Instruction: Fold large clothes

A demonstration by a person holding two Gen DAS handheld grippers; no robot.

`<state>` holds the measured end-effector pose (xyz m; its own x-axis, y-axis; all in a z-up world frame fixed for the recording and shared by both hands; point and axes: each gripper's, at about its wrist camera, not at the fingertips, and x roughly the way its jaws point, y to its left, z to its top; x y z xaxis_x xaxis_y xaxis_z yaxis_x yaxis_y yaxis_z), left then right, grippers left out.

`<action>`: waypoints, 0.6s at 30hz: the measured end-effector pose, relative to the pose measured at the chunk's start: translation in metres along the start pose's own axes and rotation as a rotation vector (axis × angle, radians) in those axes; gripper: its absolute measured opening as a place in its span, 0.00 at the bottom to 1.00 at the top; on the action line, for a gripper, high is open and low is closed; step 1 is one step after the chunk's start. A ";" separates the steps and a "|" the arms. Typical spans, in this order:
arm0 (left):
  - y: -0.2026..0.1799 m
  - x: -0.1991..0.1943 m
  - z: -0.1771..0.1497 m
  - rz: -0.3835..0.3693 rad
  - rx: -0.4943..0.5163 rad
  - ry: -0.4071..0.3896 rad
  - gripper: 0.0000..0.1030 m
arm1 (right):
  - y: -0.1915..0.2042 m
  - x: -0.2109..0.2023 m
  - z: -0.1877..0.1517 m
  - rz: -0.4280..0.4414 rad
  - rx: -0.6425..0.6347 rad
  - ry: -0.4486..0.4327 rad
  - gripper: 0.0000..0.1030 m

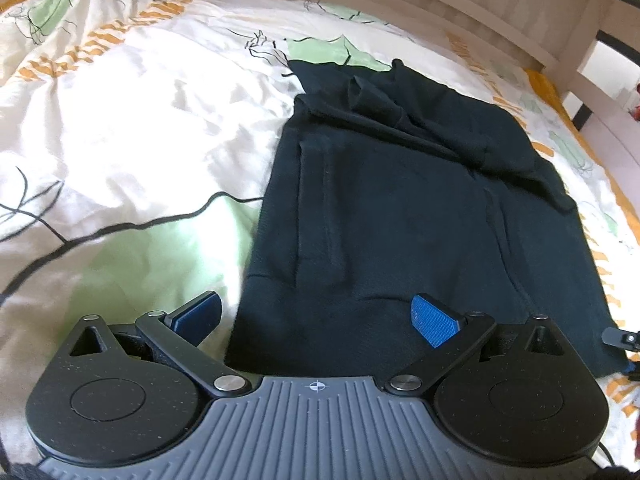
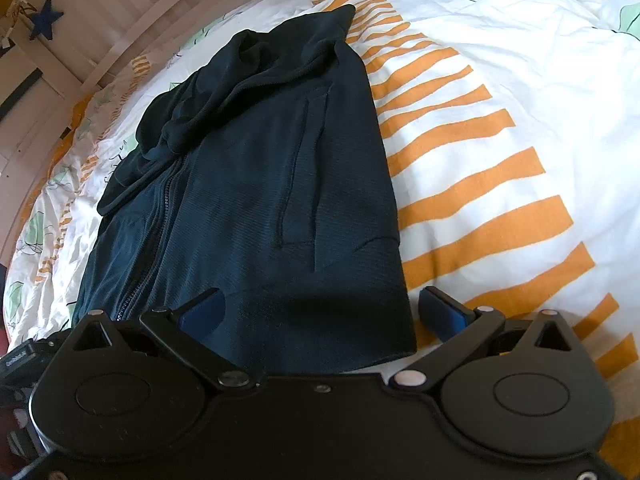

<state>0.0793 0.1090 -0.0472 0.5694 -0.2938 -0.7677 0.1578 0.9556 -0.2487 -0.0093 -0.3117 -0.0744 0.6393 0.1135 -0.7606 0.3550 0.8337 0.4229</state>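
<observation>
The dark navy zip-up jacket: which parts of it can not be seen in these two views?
- Left wrist view: the near hem of the dark navy zip-up jacket is hidden behind the left tongs.
- Right wrist view: its near-left corner is hidden behind the right tongs.
- Both views: its underside lies against the patterned duvet.

Near hem of the dark jacket [image 1: 384, 216] hidden behind both gripper bodies.
</observation>
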 end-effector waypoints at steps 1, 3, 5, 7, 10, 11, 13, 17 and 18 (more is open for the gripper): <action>0.000 0.002 0.001 0.003 -0.001 0.012 1.00 | 0.000 0.000 0.000 0.000 0.001 0.000 1.00; 0.000 0.009 0.002 0.010 0.002 0.042 1.00 | 0.000 0.000 0.000 0.002 0.002 -0.001 1.00; 0.001 0.018 0.003 -0.001 0.011 0.083 1.00 | 0.000 0.000 -0.001 0.004 0.005 -0.002 1.00; 0.001 0.024 0.005 -0.015 0.004 0.109 1.00 | 0.000 -0.001 -0.001 0.006 0.007 -0.003 1.00; 0.003 0.027 0.008 -0.038 -0.020 0.120 0.99 | 0.000 -0.001 -0.001 0.010 0.011 -0.005 1.00; 0.004 0.027 0.008 -0.044 -0.024 0.126 0.99 | -0.001 -0.001 -0.001 0.013 0.013 -0.006 1.00; 0.005 0.028 0.010 -0.064 -0.029 0.128 0.97 | -0.001 -0.002 -0.001 0.021 0.020 -0.009 1.00; 0.012 0.021 0.009 -0.093 -0.070 0.094 0.56 | -0.003 -0.004 0.000 0.047 0.031 -0.008 0.98; 0.014 0.019 0.008 -0.096 -0.084 0.087 0.49 | -0.003 -0.005 0.000 0.051 0.032 -0.010 0.95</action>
<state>0.0992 0.1171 -0.0607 0.4826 -0.3877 -0.7853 0.1383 0.9192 -0.3688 -0.0134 -0.3147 -0.0711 0.6641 0.1500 -0.7324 0.3433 0.8091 0.4770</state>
